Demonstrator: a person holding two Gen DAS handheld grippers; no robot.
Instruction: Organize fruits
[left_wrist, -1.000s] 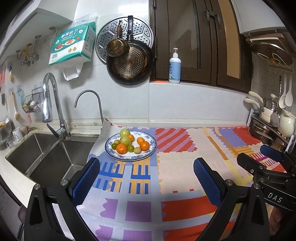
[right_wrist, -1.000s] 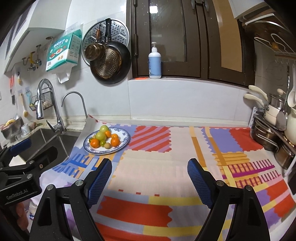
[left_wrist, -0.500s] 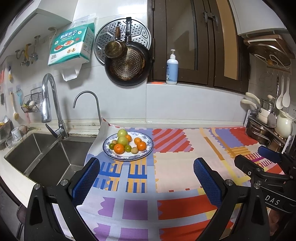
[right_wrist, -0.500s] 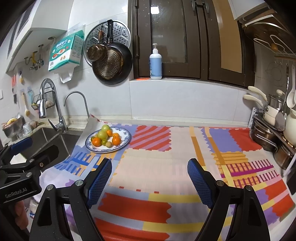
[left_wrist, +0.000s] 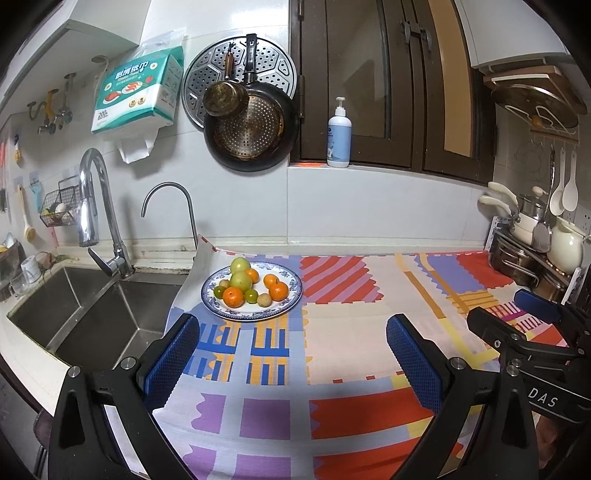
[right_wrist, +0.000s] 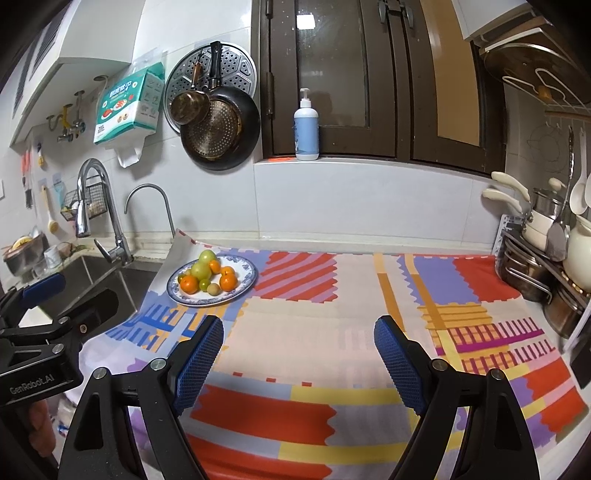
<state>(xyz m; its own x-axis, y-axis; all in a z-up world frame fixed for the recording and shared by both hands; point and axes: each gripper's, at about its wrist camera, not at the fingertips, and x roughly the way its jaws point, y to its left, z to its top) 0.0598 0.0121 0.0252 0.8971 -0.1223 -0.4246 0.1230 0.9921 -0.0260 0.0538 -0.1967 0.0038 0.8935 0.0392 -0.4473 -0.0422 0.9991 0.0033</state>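
A blue-patterned white plate (left_wrist: 287, 305) (right_wrist: 246, 283) sits near the back left of the patterned cloth, close to the sink. On it lie several fruits: two pale green ones (left_wrist: 241, 279) (right_wrist: 202, 268), some oranges (left_wrist: 233, 297) (right_wrist: 228, 282), small green ones and a small brown one (left_wrist: 264, 300). My left gripper (left_wrist: 291, 360) is open and empty, well in front of the plate. My right gripper (right_wrist: 298, 360) is open and empty too, further right over the cloth. Each gripper shows at the edge of the other's view.
A steel sink (left_wrist: 62, 317) with two taps (left_wrist: 96, 206) lies left of the cloth. Pans (left_wrist: 251, 136) and a paper-towel pack (left_wrist: 138, 92) hang on the wall. A pump bottle (left_wrist: 339, 134) stands on the sill. Pots and a kettle (right_wrist: 554, 258) crowd the right end.
The view shifts slightly between frames; the plate sits a little lower and nearer in the picture. Both grippers stay open and empty.
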